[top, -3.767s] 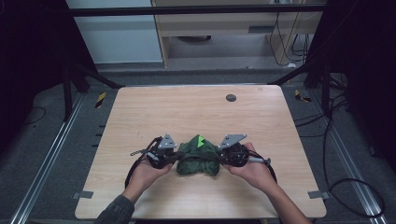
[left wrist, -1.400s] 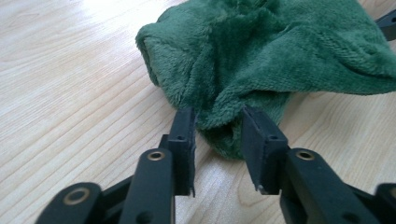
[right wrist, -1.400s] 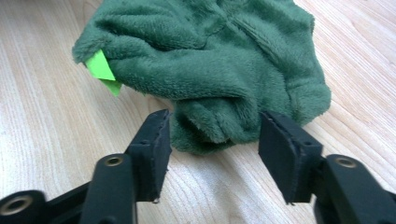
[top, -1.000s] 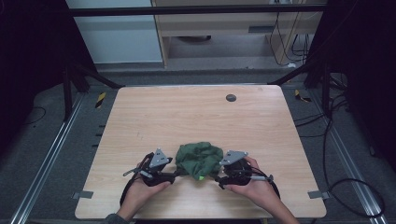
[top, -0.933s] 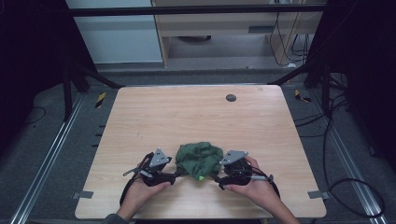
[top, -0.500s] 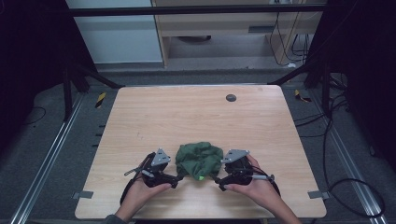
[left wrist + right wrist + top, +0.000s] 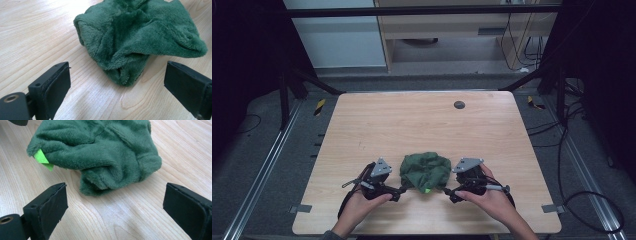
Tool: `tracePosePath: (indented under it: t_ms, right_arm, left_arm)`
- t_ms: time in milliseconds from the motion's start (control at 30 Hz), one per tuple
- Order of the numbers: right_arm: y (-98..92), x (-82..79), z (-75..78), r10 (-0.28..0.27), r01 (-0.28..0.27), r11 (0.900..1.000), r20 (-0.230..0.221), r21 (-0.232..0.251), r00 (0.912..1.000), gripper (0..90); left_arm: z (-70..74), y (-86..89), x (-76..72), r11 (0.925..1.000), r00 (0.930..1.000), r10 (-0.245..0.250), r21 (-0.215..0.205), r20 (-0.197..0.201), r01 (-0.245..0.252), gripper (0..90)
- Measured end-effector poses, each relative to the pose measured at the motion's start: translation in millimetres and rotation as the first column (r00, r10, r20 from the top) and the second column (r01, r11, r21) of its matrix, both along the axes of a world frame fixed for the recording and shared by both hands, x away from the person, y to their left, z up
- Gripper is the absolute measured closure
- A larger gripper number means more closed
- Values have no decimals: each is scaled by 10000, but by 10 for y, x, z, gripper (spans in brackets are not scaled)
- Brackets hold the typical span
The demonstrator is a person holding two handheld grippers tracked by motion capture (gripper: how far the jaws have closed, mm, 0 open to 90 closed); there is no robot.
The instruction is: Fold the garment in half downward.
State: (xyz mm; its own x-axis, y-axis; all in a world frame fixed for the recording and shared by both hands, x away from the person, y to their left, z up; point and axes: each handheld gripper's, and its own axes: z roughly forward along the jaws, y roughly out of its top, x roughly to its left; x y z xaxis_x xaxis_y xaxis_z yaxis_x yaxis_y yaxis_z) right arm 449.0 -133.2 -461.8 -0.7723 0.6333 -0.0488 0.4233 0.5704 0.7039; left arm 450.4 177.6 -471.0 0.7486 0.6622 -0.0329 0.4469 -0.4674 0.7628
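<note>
Now, from left to right along the near edge of the wooden table (image 7: 362, 125): the left gripper (image 7: 404, 189) rests low on the tabletop in the person's left hand (image 7: 357, 207), with its jaws pointing right toward the green cloth (image 7: 426, 171). Its jaws have just been opening and now stand spread wide; in the left gripper view the cloth (image 7: 140, 42) lies just beyond the pads, with bare wood between them and nothing pinched. The cloth sits crumpled in a soft heap in the near middle of the table, between the two grippers and free of both. A small bright green tag (image 7: 43, 159) pokes out at its near edge. To the right, the right gripper (image 7: 447, 191), held in the right hand (image 7: 492, 197), points left at the cloth; its jaws too have just been opening and stand wide apart, with the cloth (image 7: 100, 152) just ahead of the pads and untouched. Far off on the table, right of centre, lies a small dark disc (image 7: 459, 104).
</note>
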Motion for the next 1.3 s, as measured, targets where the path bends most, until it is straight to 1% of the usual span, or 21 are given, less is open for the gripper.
tracePosePath:
  t_ms: [233,367,467,500,533,567,600,633,667,700,733,767,833,933,1033,1133,1167,1233,1300]
  right_arm:
    - [-59,7,44,-82,82,9999,49,76,10000,58]
    - [-108,14,63,-194,193,9998,40,102,9998,58]
    - [-169,33,85,-309,308,9995,91,99,9995,57]
    - [-214,52,102,-469,467,9989,113,105,9988,57]
    - [-235,60,110,-516,515,9986,105,95,9986,57]
    - [-260,74,116,-570,568,9983,125,124,9983,57]
    - [-260,74,116,-570,568,9983,125,124,9983,57]
    - [-319,103,131,-746,744,9971,134,125,9971,57]
    - [-319,103,131,-746,744,9971,134,125,9971,57]
    - [-366,127,138,-867,865,9961,121,164,9962,57]
    - [-366,127,138,-867,865,9961,121,164,9962,57]
    - [-420,156,140,-1015,1013,9946,83,237,9948,57]
    - [-457,180,134,-1128,1126,9933,69,246,9936,57]
    - [-515,219,118,-1253,1253,9918,-27,264,9921,57]
    - [-576,254,93,-1471,1476,9887,-172,276,9890,57]
    - [-639,290,65,-1695,1702,9851,-279,261,9851,58]
    - [-639,290,65,-1695,1702,9851,-279,261,9851,58]
    - [-685,317,48,-1837,1845,9825,-320,238,9825,59]
    - [-721,338,35,-1938,1950,9805,-410,257,9802,60]
  left_arm:
    - [53,42,3,10000,10000,78,-27,-32,-78,61]
    - [96,68,21,9999,9998,127,79,-126,-126,61]
    - [139,88,40,9995,9999,75,310,-139,-71,60]
    - [165,104,56,9988,9999,88,493,-146,-80,58]
    - [178,115,69,9982,9999,68,599,-123,-61,57]
    - [178,115,69,9982,9999,68,599,-123,-61,56]
    - [189,127,79,9975,9999,51,701,-129,-42,56]
    - [204,145,94,9967,9999,15,810,-110,-6,54]
    - [211,155,101,9964,9999,15,851,-114,-5,54]
    - [218,168,113,9955,9999,9,949,-110,2,52]
    - [225,184,132,9943,9999,60,1061,-103,-48,52]
    - [230,207,163,9927,9999,57,1209,-124,-42,48]
    - [226,232,193,9917,9998,145,1280,-139,-126,46]
    - [203,272,225,9893,9997,125,1453,-201,-94,46]
    - [169,322,236,9878,9996,209,1548,-186,-178,44]
    - [128,386,245,9852,9993,263,1702,-282,-211,44]
    - [128,386,245,9852,9993,263,1702,-282,-211,44]
    - [109,442,255,9834,9991,305,1798,-306,-246,43]
    - [98,506,270,9832,9986,387,1795,-358,-317,42]
